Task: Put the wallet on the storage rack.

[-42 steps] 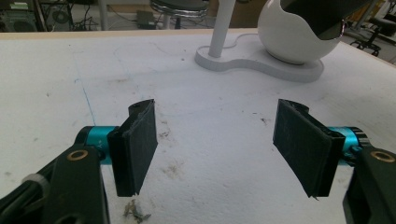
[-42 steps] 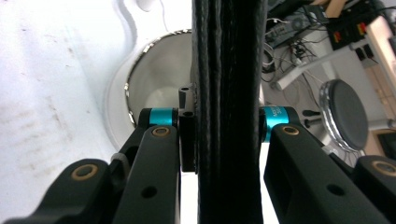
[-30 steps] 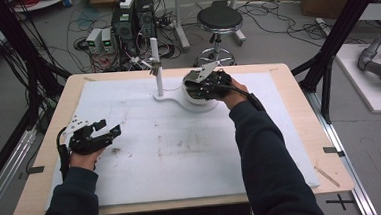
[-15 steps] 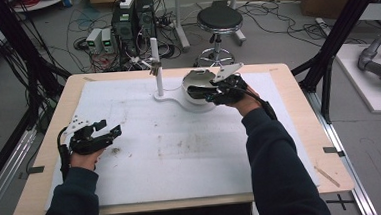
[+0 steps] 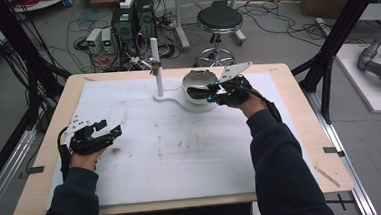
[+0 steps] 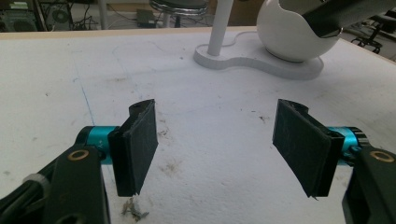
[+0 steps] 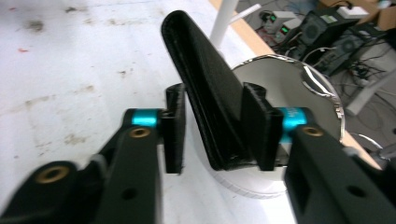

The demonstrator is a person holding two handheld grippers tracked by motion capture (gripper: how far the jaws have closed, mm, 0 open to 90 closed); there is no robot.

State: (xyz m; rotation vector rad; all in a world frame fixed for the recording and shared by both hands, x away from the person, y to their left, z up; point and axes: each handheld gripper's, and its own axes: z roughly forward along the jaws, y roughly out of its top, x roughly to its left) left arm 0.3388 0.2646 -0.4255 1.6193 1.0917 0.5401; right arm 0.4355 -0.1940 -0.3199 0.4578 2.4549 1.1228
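While held low at the near left, left gripper [image 5: 110,130]: it lies just above the white sheet on the counter [image 5: 301,146], with a hand behind it.
Left fingers [image 6: 137,140]: set moderately wide, with nothing between them; bare sheet shows in the gap.
Debris [image 6: 133,210]: small grey flecks on the sheet, just below and behind the left-hand finger in the left gripper view.
Right gripper [image 5: 211,92]: at the far side of the counter, pointing at the white bowl [image 5: 197,79]; its jaws have just been closing.
Right fingers [image 7: 173,130]: narrow, with a black case [image 7: 205,84] between them.
Black case: flat and wedge-shaped, it stands tilted in the gap and reaches well beyond the fingertips. In the right gripper view the right-hand finger lies against it, while a slim strip of white shows between it and the left-hand finger. Whether both pads press on it cannot be told.
Case position: in the high view its free end [image 5: 196,92] sticks out ahead of the fingertips, over the mouth of the bowl.
Bowl: directly ahead of and under the right fingers, seated on a white base [image 5: 170,96].
Post [image 5: 157,72]: upright on the same base, beyond the bowl from the right fingers.
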